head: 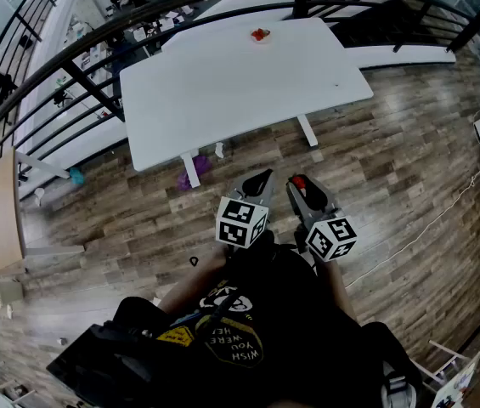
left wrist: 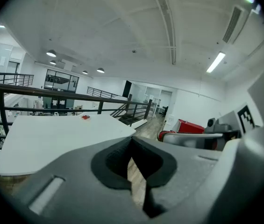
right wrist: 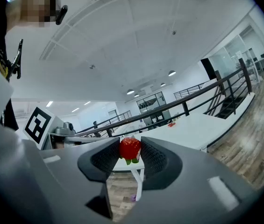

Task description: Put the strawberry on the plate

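So, starting over on the left of the head view, a black railing [head: 70, 62] curves around a white table [head: 223, 100] that stands on a wood-plank floor [head: 409, 143]. Way over at the far edge of that table sits the plate [head: 261, 41], with something small and red on it; it's too tiny to say what it is.

Nearer in, the person holds both tools in front of their black printed shirt [head: 248, 313], side by side and close together, over the floor and well short of the table. The left gripper [left wrist: 132, 141] has its claw pressed together at the tips, with nothing in it; its own view only shows a sliver of floor through the hollow behind the pads. It's angled a bit downward toward the table.

Just right of it, the right gripper [right wrist: 131, 147] is pinching the strawberry [right wrist: 130, 148] between its ribbed pads, red body up and green leaves hanging below. So the strawberry is up in the air over the floor, well apart from the plate, which shows small in the distance past the jaws.
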Tool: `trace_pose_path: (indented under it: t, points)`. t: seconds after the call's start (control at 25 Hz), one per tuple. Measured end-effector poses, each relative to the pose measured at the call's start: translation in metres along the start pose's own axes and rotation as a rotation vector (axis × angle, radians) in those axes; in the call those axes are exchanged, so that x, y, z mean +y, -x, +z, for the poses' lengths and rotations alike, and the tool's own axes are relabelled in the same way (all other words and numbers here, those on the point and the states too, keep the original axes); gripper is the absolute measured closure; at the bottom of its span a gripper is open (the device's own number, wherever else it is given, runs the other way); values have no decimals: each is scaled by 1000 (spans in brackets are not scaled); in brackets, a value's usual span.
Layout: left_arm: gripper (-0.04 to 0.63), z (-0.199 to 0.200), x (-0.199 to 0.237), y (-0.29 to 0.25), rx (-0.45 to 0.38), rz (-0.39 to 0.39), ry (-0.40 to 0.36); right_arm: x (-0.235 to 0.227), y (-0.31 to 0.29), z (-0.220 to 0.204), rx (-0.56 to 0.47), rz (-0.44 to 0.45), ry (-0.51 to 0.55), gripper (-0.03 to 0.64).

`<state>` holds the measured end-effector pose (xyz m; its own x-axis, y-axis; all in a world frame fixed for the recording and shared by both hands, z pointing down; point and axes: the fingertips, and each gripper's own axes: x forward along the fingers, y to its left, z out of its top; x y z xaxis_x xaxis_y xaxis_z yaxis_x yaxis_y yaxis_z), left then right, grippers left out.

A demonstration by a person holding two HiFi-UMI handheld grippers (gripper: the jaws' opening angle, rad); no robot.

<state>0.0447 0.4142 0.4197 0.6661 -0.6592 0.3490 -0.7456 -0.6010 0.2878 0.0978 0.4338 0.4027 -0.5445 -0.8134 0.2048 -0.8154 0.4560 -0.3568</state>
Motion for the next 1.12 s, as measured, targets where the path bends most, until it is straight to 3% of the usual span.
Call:
trace_pose_path:
  t: [0.6,1.12]
  points:
    - [591,-5,21,10,-7,14,14,6,-11,-5,-32,7,-43,475]
    - [591,-24,47,29,4,3,35,30,-27,-31,9,-10,-51,476]
